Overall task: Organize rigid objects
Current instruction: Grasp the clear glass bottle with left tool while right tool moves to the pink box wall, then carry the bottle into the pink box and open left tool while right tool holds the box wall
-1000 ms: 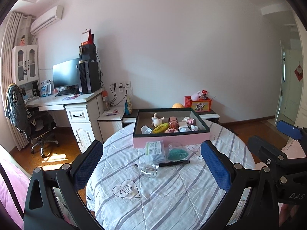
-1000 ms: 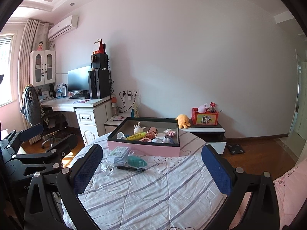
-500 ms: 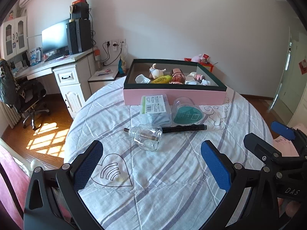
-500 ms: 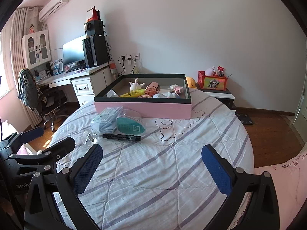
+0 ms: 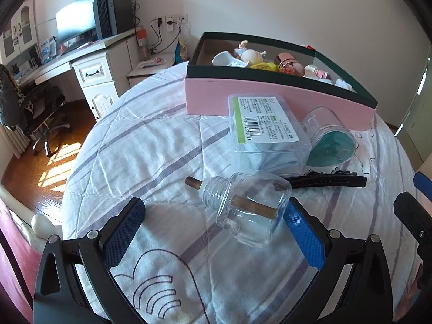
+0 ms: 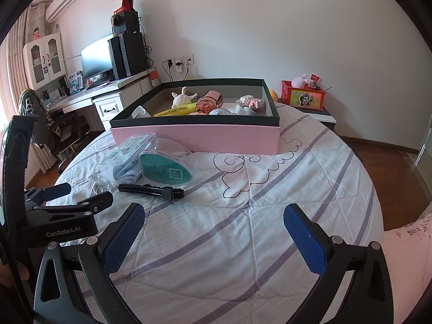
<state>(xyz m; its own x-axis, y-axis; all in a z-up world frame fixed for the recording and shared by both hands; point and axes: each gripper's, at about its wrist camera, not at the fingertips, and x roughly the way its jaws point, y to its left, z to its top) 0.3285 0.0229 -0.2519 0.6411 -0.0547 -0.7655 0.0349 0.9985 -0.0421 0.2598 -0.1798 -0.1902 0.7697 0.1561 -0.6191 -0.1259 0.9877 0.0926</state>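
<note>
Both claws open above a quilt-covered round bed

The left claw (image 5: 213,224) is released, its blue pads spread wide, with a clear glass bottle (image 5: 249,205) lying on its side between the fingertips, its base just beside the right-hand pad. Just ahead of the bottle lie a black hair clip (image 5: 326,181), a clear labelled plastic box (image 5: 266,135) and a clear case with a teal insert (image 5: 330,141), and beyond them a pink storage box (image 5: 270,100) holding small toys. The right claw (image 6: 214,225) is also released, over bare striped quilt (image 6: 243,229), the hair clip ahead to its left.
</note>
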